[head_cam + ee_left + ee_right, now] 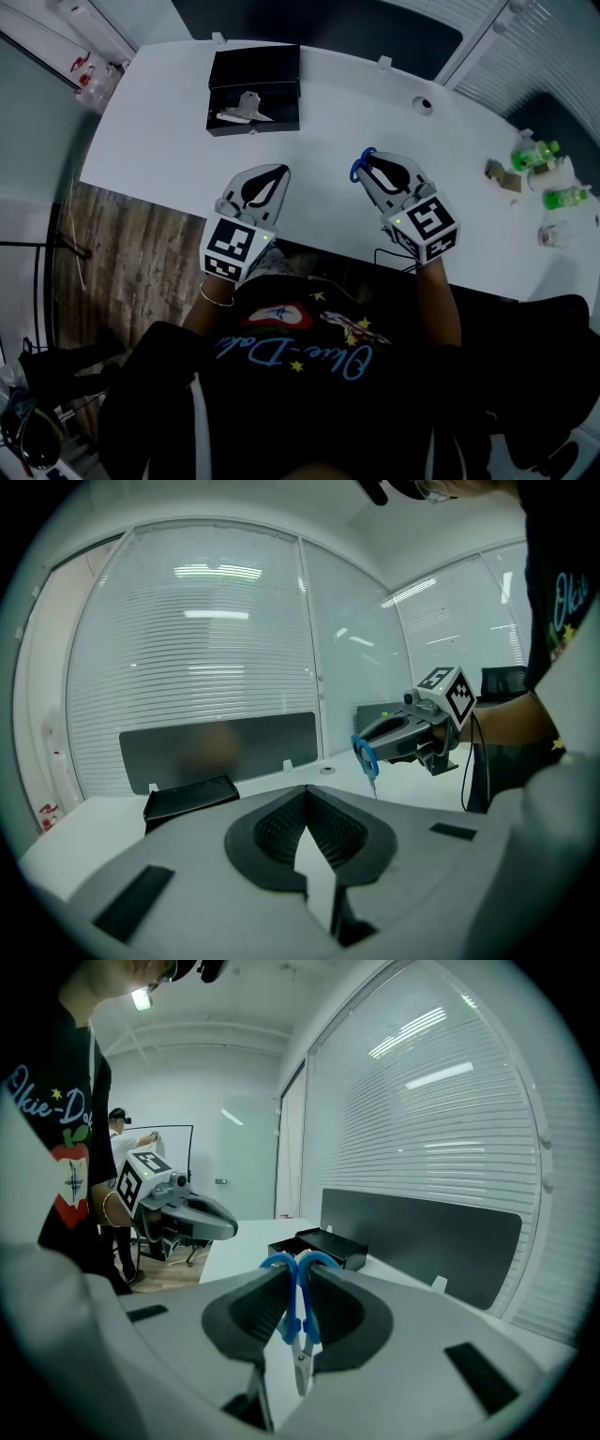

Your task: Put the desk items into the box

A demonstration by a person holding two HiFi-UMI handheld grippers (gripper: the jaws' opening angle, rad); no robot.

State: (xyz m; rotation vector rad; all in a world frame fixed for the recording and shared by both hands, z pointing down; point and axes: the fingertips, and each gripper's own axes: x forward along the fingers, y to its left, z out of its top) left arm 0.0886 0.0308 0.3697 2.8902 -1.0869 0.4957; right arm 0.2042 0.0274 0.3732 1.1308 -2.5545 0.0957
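Note:
A black box (253,89) stands open at the far middle of the white desk (159,141), with a few pale items lying inside. My right gripper (367,161) hovers above the desk's near edge, shut on blue-handled scissors (360,169). In the right gripper view the scissors (298,1312) hang between the pads, handles at the tips and blades pointing back toward the camera. My left gripper (279,172) floats beside it to the left, its jaws shut with nothing between them. From the left gripper view I see the box (190,797) ahead and the scissors (366,757) at the right.
Two green bottles (536,153) (566,197) and a small brown object (501,175) sit at the desk's right end. A round cable hole (424,105) lies right of the box. A dark partition panel (220,747) runs behind the desk. Wooden floor (131,253) shows at the left.

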